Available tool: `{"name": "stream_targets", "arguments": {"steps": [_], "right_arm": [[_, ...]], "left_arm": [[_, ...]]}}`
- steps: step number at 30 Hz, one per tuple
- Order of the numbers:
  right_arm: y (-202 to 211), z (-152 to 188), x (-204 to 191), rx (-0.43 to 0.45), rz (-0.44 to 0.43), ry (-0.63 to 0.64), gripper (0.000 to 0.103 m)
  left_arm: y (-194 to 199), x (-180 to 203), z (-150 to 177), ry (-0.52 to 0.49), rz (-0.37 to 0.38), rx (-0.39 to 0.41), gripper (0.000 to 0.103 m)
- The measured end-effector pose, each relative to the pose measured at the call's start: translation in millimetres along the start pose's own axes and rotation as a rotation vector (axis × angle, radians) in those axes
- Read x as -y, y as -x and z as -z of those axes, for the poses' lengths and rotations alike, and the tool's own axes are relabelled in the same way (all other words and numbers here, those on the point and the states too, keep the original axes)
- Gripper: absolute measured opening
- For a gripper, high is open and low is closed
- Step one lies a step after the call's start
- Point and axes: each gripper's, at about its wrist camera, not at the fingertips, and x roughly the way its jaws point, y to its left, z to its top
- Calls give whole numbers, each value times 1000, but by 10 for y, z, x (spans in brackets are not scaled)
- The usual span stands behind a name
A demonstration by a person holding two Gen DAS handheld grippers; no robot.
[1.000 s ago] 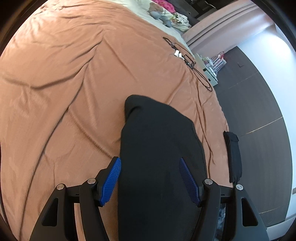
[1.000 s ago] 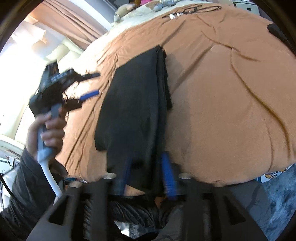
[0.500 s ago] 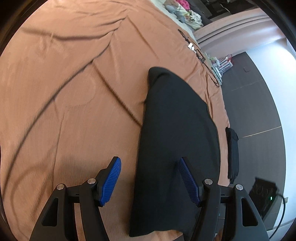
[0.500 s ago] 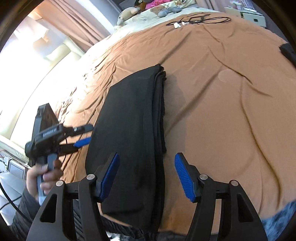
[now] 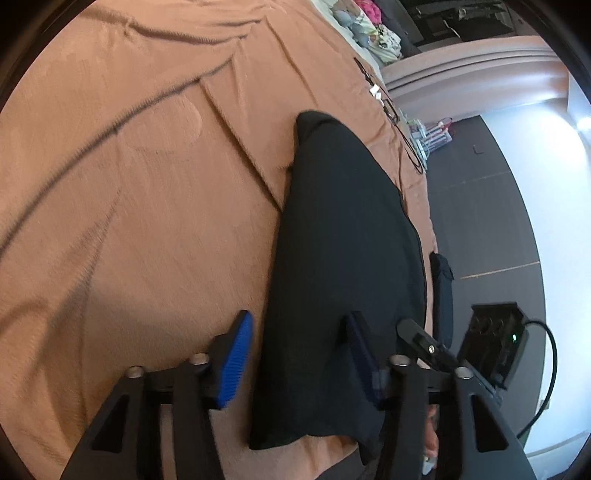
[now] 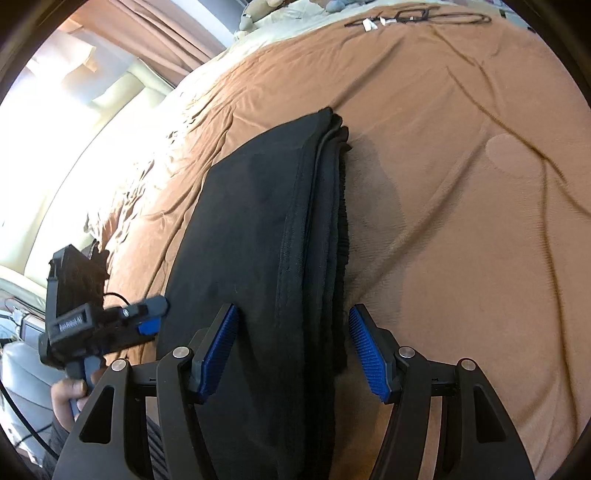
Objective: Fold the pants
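Note:
The black pants lie folded in a long stack on the brown bedspread; the layered edges show in the right wrist view. My left gripper is open, with its blue pads either side of the pants' near end, above the cloth. My right gripper is open over the other near end, holding nothing. The left gripper also shows in the right wrist view, held in a hand at the bed's left side.
A black cable and small white items lie at the far end of the bed. Stuffed toys sit by the pillows. A dark cloth hangs at the bed's edge. A black box with a cable stands on the dark floor.
My right gripper let go of the pants' edge and opened, then drew back. My left gripper shifted sideways and back, staying open. The pants now lie flat on the bed.

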Motion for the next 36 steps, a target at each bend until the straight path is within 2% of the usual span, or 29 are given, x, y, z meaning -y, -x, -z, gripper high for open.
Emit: {"name": "stream_targets", "arguments": {"steps": [1,2,4,7,15,25,27,29,30,31,32,33,36], "right_arm": [[-46,-23,-1,-6,-13,-4,61],[-80,-30,-15,-12,-24,-1,61],[-114,-24,-38,-20,-15,17,61],[-161,-51,-78,-30,-8,26,60],[-191,-32,-230,-57,-7,30,57],[-289,148,-440,-89,-41,40,57],[-267,164,-450,-77,-40,51,57],[-232,140,-426,-49,-58,41,57],[-214,116,-389,-43,-71,27,58],[-199,90,-364,-34,-74,21,64],[-169,46,-330,-15,-65,18,76],[-162,37,-319,0,-56,17,81],[-144,-69,-229,3,-59,21,84]], "left_arm": [[-19,6,12,-2,4,-7,35],[-20,10,26,-7,0,-6,32],[1,24,43,-13,-13,-1,18],[76,54,56,-20,3,-4,11],[297,49,49,-25,23,1,9],[491,-38,100,-29,0,-15,9],[485,-46,82,-28,-16,-11,10],[459,-29,53,-41,-34,-4,21],[460,-33,49,-46,-33,-3,32],[452,-32,33,-47,-27,2,44],[443,-30,11,-47,-19,10,50],[435,-24,-20,-50,-14,20,55],[386,-52,-107,-40,-7,20,55]]}}
